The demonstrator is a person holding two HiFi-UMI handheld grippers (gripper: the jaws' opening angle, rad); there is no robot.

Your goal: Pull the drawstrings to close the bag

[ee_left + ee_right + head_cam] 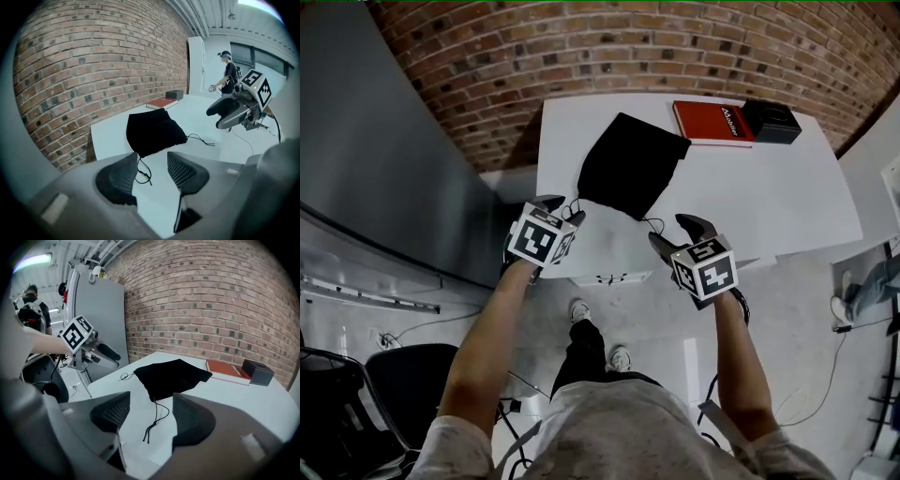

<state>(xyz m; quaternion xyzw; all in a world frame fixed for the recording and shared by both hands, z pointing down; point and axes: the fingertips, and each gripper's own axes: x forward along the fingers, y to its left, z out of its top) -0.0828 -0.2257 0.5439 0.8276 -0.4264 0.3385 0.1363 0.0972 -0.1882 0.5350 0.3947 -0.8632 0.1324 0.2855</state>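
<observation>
Black fabric marks the task's thing: the bag [630, 164] lies flat near the front of the white desk [769, 197], mouth toward the person. A red book [712, 122] and a dark box [772, 120] sit well apart from it at the far edge.

The left hand-held gripper [152, 171] hovers with its jaws spread. The left drawstring [143, 173] shows between them on the desk beyond, untouched. The right hand-held gripper [150, 416] is likewise spread and empty, lined up on the right drawstring [156, 423].

The step in hand looks like the approach, with neither cord yet gripped. The next move probably calls for lowering each gripper onto its thin, limp cord and pinching it firmly. Then the cords get pulled outward in opposite directions while the bag stays put.
</observation>
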